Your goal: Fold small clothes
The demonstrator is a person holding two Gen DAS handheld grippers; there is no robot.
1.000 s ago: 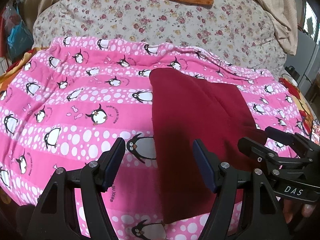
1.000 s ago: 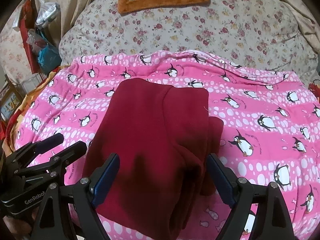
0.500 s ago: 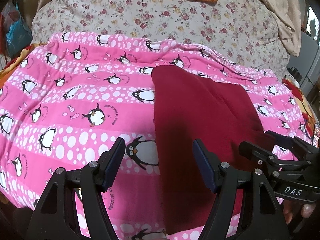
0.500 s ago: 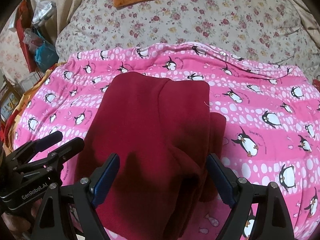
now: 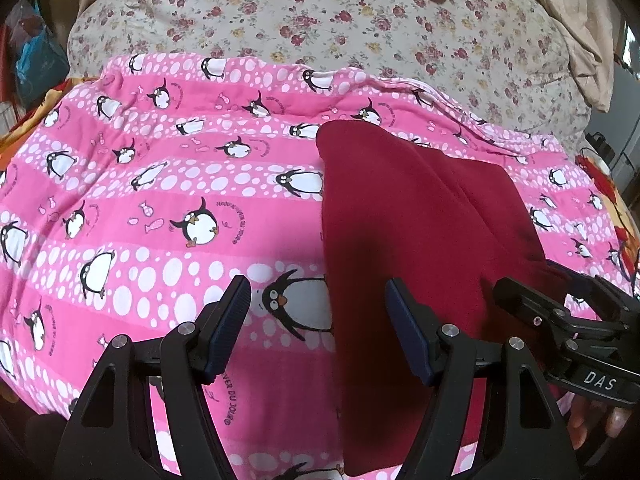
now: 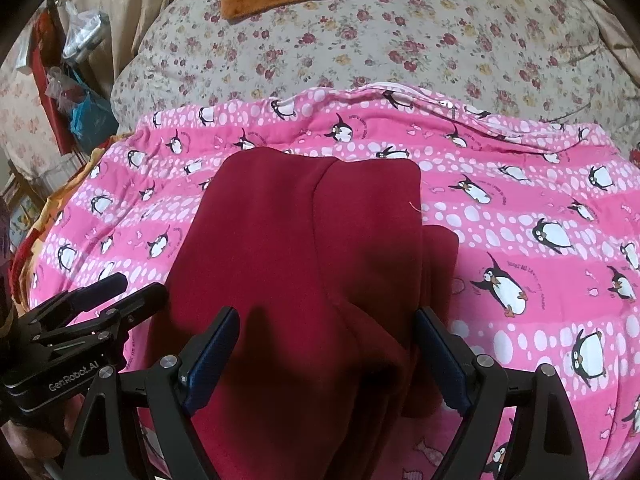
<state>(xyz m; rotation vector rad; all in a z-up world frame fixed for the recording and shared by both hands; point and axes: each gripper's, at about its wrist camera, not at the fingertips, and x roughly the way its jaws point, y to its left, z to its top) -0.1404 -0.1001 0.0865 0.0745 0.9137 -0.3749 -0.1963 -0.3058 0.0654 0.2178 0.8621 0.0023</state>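
A home bedroom: a penguin-print blanket [image 5: 168, 216] spread over a floral quilt [image 5: 320, 28].

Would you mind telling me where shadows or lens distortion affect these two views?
Left wrist view: a dark shadow crosses the dark red fleece garment; the pink penguin-print blanket bulges from fisheye curvature. Right wrist view: shadow darkens the garment's near half; corners are vignetted black.

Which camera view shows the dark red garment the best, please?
The right wrist view: the dark red garment lies centred there, with its far edge, both side edges and a fold seam visible. The left wrist view shows it off to the right, partly behind the right gripper.
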